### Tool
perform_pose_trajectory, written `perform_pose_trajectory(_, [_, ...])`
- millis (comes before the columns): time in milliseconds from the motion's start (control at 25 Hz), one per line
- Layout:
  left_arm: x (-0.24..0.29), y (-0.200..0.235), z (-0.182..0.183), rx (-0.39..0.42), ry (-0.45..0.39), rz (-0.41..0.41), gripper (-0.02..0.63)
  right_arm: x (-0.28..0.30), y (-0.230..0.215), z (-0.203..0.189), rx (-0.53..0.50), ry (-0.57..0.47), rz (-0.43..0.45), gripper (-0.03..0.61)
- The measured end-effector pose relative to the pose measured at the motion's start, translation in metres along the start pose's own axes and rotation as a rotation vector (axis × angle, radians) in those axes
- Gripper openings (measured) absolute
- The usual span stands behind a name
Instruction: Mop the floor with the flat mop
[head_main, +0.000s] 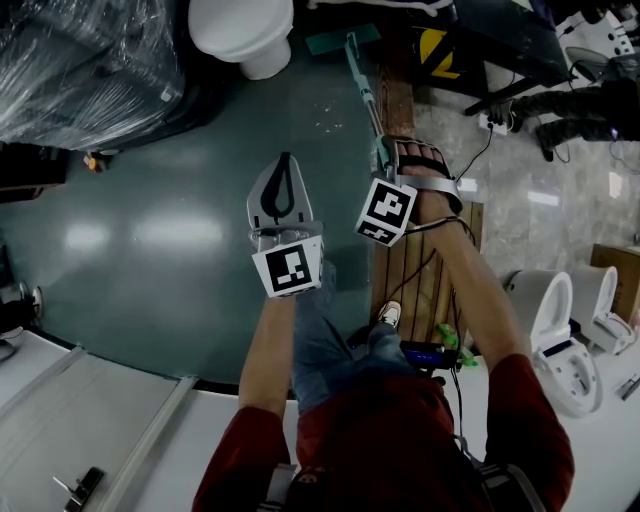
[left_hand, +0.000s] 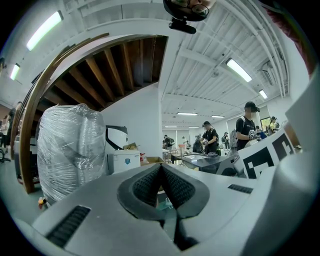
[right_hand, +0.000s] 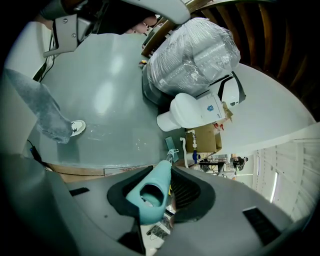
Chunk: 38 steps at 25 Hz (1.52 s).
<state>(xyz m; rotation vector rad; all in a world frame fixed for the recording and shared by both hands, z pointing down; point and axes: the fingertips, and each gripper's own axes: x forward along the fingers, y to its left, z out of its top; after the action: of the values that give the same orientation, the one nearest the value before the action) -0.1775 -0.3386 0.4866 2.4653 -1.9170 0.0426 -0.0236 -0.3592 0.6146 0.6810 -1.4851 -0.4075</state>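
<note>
The right gripper (head_main: 392, 162) is clenched on the teal mop handle (right_hand: 152, 192). The pole runs away over the floor (head_main: 150, 230) to the flat mop head (head_main: 342, 40), which lies at the far edge near a white toilet (head_main: 245, 30). The left gripper (head_main: 286, 172) hangs just left of the handle, jaws pressed together on nothing. Open floor spreads leftward; a wrapped bundle (head_main: 80, 60) bounds the far left; wooden boards (head_main: 400, 100) edge the right.
</note>
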Motion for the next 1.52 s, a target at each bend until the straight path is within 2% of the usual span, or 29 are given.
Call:
perform_pose_trajectory(840, [-0.008, -0.017, 0.016, 0.011, -0.006, 0.012, 0.015, -0.012, 0.000, -0.022, -0.018, 0.008, 0.019, 0.120])
perform_pose_trajectory(1520, [-0.033, -0.047, 0.039, 0.018, -0.016, 0.013, 0.015, -0.055, 0.025, -0.043, -0.038, 0.001, 0.039, 0.120])
